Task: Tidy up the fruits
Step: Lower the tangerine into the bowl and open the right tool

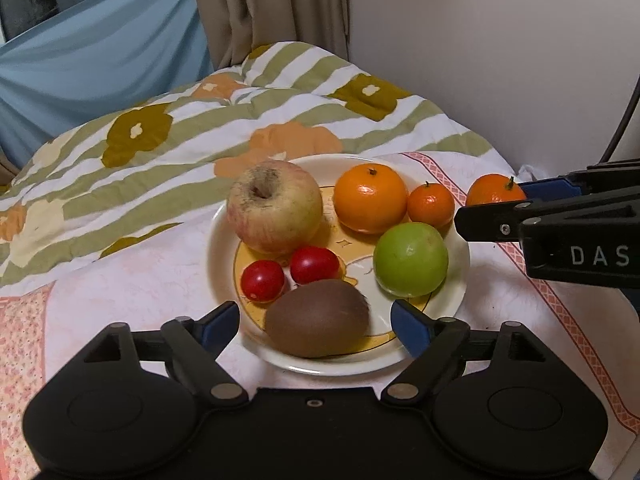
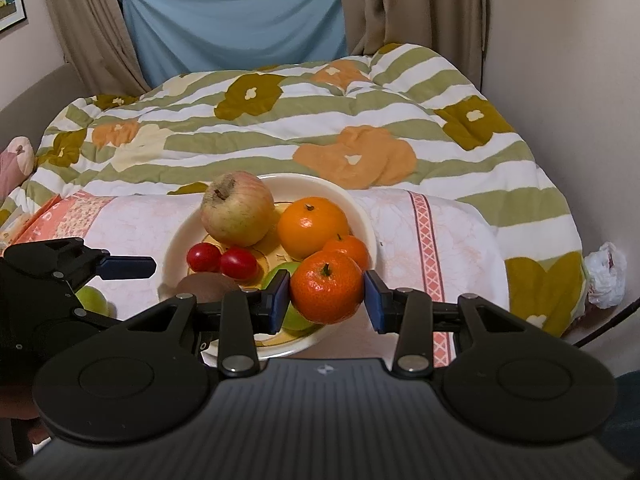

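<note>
A cream plate (image 1: 216, 240) on the pink cloth holds an apple (image 1: 274, 208), a large orange (image 1: 370, 198), a small mandarin (image 1: 431, 205), a green round fruit (image 1: 411, 258), two small red fruits (image 1: 262, 280) and a brown kiwi (image 1: 318, 318). My left gripper (image 1: 316, 312) is open at the plate's near edge. The kiwi lies between its blue pads with a gap on each side. My right gripper (image 2: 326, 284) is shut on another mandarin (image 2: 326, 292), held just above the plate's (image 2: 360, 216) near right rim, over the green fruit (image 2: 280, 274).
A second green fruit (image 2: 92, 300) lies on the cloth left of the plate, partly behind the left gripper's finger (image 2: 128, 267). A flowered striped quilt (image 2: 320, 120) is heaped behind the plate. A wall stands close on the right, with a white bag (image 2: 606, 280) at its foot.
</note>
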### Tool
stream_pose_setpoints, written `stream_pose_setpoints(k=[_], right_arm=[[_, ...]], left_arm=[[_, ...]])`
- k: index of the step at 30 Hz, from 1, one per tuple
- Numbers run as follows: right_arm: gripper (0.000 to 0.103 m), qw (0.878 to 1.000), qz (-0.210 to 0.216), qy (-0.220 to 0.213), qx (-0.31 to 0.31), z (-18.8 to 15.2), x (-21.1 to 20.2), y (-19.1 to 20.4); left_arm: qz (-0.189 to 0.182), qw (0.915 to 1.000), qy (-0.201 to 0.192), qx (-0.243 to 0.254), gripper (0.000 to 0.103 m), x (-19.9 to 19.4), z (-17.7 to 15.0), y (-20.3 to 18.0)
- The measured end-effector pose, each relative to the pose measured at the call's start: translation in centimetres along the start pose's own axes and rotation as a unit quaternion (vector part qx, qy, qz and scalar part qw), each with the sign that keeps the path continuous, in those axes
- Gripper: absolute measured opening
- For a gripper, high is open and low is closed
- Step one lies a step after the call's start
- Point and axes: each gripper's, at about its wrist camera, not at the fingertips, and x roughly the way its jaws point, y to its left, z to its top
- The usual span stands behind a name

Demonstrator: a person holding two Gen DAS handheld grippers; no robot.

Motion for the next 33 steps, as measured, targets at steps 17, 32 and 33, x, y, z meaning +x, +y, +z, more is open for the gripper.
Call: stream_pose_setpoints(k=[17, 32, 33], right_arm=[[0.055, 0.998, 0.045, -0.003, -0.053, 1.4, 2.2, 4.2], [0.071, 0.994, 0.054, 0.001, -0.092, 1.3, 5.3, 5.4], [0.083, 0.994, 0.053, 0.002, -0.096, 1.3, 5.2, 5.5]], left_arm=[[0.053, 0.9977, -0.005, -0.042, 0.086, -3.6, -1.7, 3.0], [0.096, 0.9929, -0.004, -0.07, 0.094, -5.1, -2.8, 4.5], [0.097, 0.9927, -0.004, -0.071, 0.094, -5.1, -2.8, 4.5]])
